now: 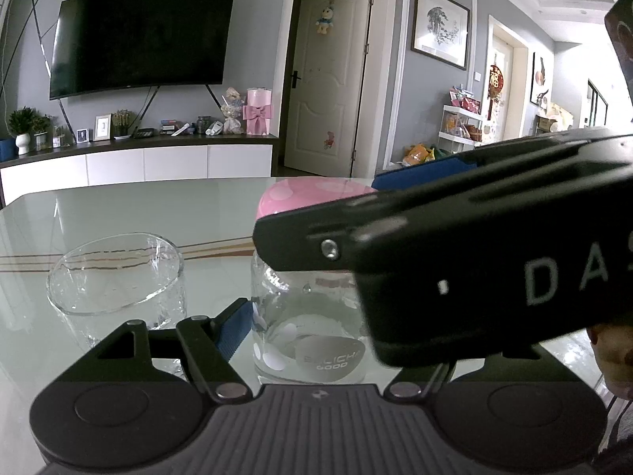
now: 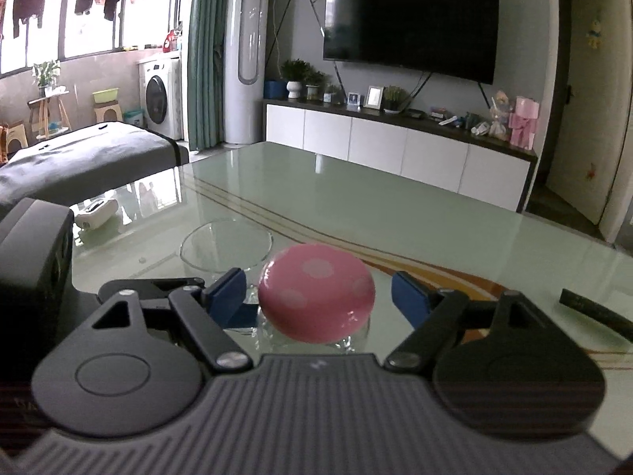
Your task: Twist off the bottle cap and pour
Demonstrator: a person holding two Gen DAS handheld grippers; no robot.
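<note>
A clear glass bottle (image 1: 312,332) with white dots stands on the glass table (image 1: 118,213), topped by a pink dotted cap (image 2: 316,291). My left gripper (image 1: 312,328) holds the bottle's body; only its left blue finger (image 1: 233,328) shows, touching the glass. My right gripper (image 2: 318,297) is open around the cap from above, blue fingers (image 2: 225,297) a little apart from it on each side. Its black body (image 1: 474,253) hides the bottle's right side in the left wrist view. An empty clear glass (image 1: 114,281) stands left of the bottle.
A dark rod-like object (image 2: 597,312) lies on the table at the right. The table stretches far ahead toward a white TV cabinet (image 2: 395,146). A dark sofa (image 2: 87,158) stands beyond the table's left edge.
</note>
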